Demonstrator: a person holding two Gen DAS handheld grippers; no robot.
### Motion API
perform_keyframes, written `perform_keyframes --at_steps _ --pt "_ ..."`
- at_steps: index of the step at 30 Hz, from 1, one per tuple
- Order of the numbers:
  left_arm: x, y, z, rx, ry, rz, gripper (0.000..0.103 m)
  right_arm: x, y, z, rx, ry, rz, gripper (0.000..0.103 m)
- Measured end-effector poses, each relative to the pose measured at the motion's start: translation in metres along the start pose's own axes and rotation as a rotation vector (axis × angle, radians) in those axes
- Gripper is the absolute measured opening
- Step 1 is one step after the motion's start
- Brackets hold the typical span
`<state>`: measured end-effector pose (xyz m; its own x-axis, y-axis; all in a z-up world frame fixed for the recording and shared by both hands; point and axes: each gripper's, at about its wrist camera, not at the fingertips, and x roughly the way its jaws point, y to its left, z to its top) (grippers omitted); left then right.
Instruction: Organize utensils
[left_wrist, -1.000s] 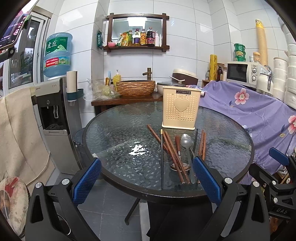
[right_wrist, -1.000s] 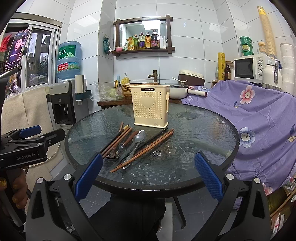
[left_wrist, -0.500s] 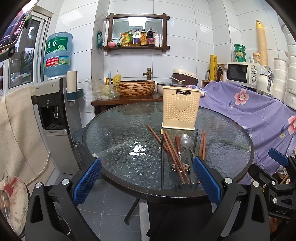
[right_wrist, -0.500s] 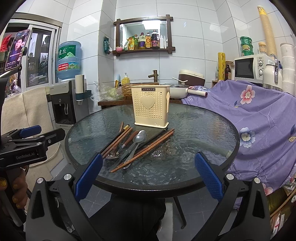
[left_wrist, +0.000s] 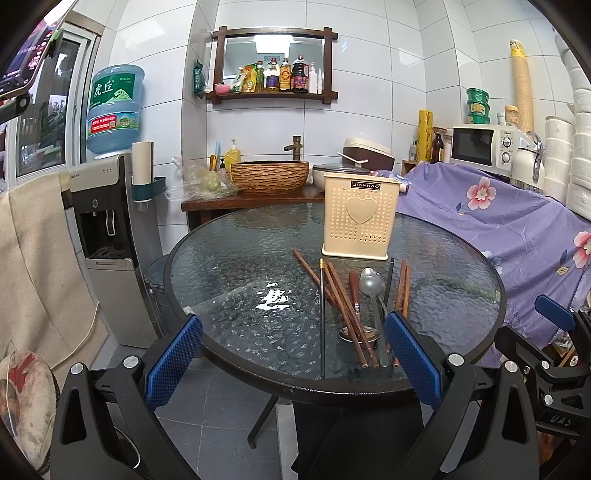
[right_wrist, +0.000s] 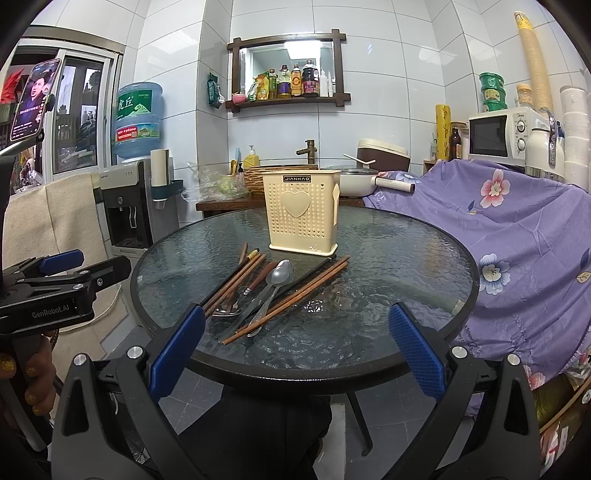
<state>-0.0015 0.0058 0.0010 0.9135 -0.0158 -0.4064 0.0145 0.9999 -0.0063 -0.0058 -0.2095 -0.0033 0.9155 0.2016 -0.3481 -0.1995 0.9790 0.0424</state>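
Both hand-held grippers spread wide, empty, off near edge of glass tabletop (left_wrist: 229, 266).
Left hand-held gripper (left_wrist: 295, 363), right hand-held gripper (right_wrist: 295, 345). Chopsticks (right_wrist: 236, 280) + metal spoon (right_wrist: 275, 282) piled loose on tabletop, just in front of upright cream utensil holder (right_wrist: 301, 218).

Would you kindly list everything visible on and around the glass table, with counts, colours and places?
utensil holder: one, cream, upright at the table's far side.
chopsticks: several, brown and black, loose in front of the holder.
spoons: two, metal, among the chopsticks.
glass table: one, round, black rim, centre.
water dispenser: one, grey, blue bottle on top, left.
microwave: one, white, right rear.
floral cloth: one, purple, right.
wall shelf: one, dark wood, bottles on it.
left gripper: blue pads, open, empty.
right gripper: blue pads, open, empty.
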Motion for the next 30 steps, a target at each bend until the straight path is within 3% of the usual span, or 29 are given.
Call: perform_keyframes --at_steps 30 --pt "0.0 -0.0004 -0.0003 0.0 0.0 -0.001 0.097 0.0032 0.0049 -0.0014 -0.001 0.001 -0.002 0.098"
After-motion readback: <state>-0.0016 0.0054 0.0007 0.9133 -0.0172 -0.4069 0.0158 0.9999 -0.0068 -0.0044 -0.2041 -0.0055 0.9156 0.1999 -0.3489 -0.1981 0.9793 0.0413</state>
